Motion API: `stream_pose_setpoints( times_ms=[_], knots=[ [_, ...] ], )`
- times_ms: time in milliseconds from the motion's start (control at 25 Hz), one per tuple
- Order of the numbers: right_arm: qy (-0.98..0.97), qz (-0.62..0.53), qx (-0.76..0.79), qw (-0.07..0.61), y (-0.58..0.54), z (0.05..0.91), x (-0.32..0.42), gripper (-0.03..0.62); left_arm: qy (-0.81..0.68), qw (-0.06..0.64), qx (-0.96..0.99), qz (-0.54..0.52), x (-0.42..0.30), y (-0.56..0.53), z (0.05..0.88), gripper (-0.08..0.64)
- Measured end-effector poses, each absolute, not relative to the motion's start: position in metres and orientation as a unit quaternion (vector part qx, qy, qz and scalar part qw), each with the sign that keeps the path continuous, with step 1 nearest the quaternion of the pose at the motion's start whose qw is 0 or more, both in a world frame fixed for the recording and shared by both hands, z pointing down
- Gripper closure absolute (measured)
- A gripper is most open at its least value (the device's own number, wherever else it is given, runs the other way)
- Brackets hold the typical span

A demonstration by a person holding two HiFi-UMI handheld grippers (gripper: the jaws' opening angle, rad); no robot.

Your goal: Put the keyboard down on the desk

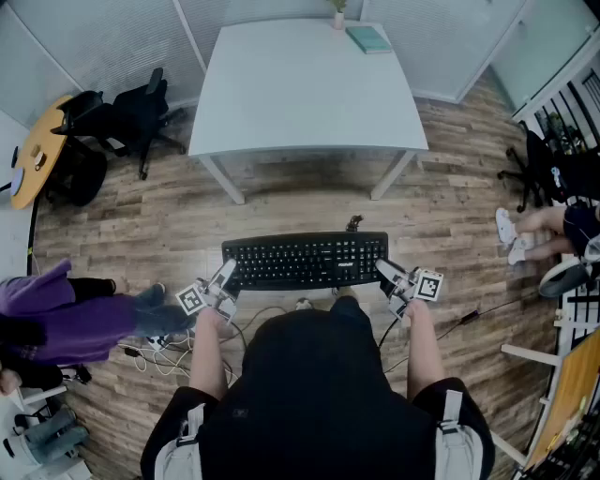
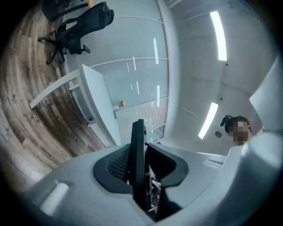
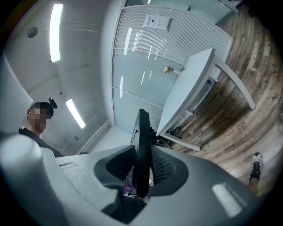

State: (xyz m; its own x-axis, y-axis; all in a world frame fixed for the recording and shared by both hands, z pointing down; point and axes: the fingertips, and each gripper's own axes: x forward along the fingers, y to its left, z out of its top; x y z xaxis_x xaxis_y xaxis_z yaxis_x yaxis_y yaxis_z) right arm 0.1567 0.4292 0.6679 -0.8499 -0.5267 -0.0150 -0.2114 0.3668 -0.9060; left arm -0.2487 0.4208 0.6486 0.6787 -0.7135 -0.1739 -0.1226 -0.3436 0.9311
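A black keyboard (image 1: 307,261) hangs level in the air above the wooden floor, a short way in front of the white desk (image 1: 305,89). My left gripper (image 1: 225,278) is shut on its left end and my right gripper (image 1: 386,275) is shut on its right end. In the left gripper view the keyboard (image 2: 138,165) shows edge-on, pinched between the two grey jaws, with the desk (image 2: 95,95) ahead. The right gripper view shows the same edge-on keyboard (image 3: 142,152) clamped between its jaws, and the desk (image 3: 192,86) beyond.
A teal book (image 1: 368,38) and a small vase (image 1: 337,17) sit at the desk's far edge. Black office chairs (image 1: 131,117) stand at the left, a round wooden table (image 1: 37,150) beside them. A seated person in purple (image 1: 56,323) is at left; someone's legs (image 1: 539,225) at right. Cables (image 1: 169,352) lie on the floor.
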Motion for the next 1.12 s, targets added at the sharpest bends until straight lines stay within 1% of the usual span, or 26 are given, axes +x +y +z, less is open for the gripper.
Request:
stream_pose_setpoints(
  times_ms=[360,640,880,1120],
  knots=[
    [0.807,-0.522,-0.226,0.158,0.429,0.671,0.154,0.482,-0.283,0.498,0.765,-0.296,-0.25,0.418,0.646,0.46],
    [0.805,-0.529,-0.226,0.142,0.427,0.68,0.153,0.479,-0.29,0.498,0.761,-0.296,-0.25,0.419,0.652,0.46],
    [0.802,-0.533,-0.226,0.145,0.418,0.684,0.149,0.479,-0.293,0.5,0.758,-0.299,-0.252,0.412,0.653,0.46],
    [0.794,-0.545,-0.232,0.136,0.386,0.685,0.137,0.478,-0.305,0.505,0.751,-0.296,-0.266,0.381,0.652,0.46]
  ],
)
